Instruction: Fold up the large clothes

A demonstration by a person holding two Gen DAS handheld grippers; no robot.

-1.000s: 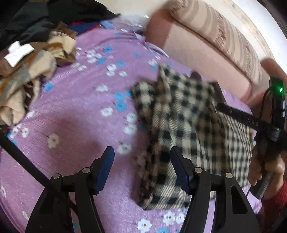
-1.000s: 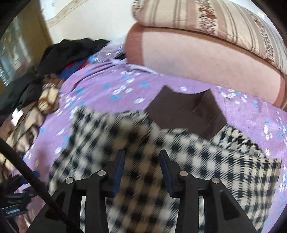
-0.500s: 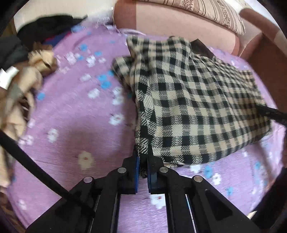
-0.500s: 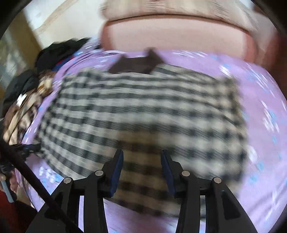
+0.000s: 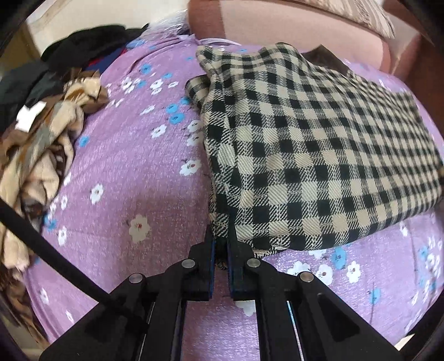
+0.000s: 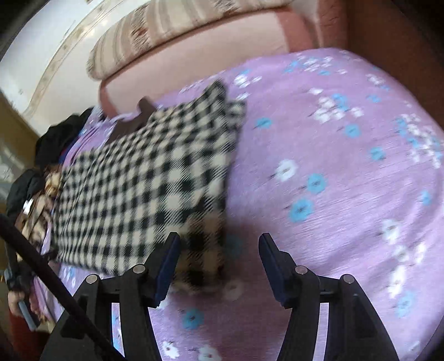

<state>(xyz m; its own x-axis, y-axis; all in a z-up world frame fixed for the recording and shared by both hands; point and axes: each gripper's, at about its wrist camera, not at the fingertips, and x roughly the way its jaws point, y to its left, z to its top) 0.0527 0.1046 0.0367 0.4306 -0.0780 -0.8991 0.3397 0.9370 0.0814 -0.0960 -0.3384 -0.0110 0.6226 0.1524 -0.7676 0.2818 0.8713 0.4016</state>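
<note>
- Blue-padded jaws of the left gripper [image 5: 221,244] pinch the near corner of the checked garment [image 5: 305,150].
- The right gripper [image 6: 219,258] stands wide apart over the garment's other near corner.
- The garment lies folded on the purple floral bedspread [image 5: 133,166], with a rumpled clothes pile [image 5: 41,144] well to its left.

a purple flowered bedspread [image 5: 138,172] covers the bed, a pink headboard [image 5: 291,25] against the white wall [image 6: 55,36].
</note>
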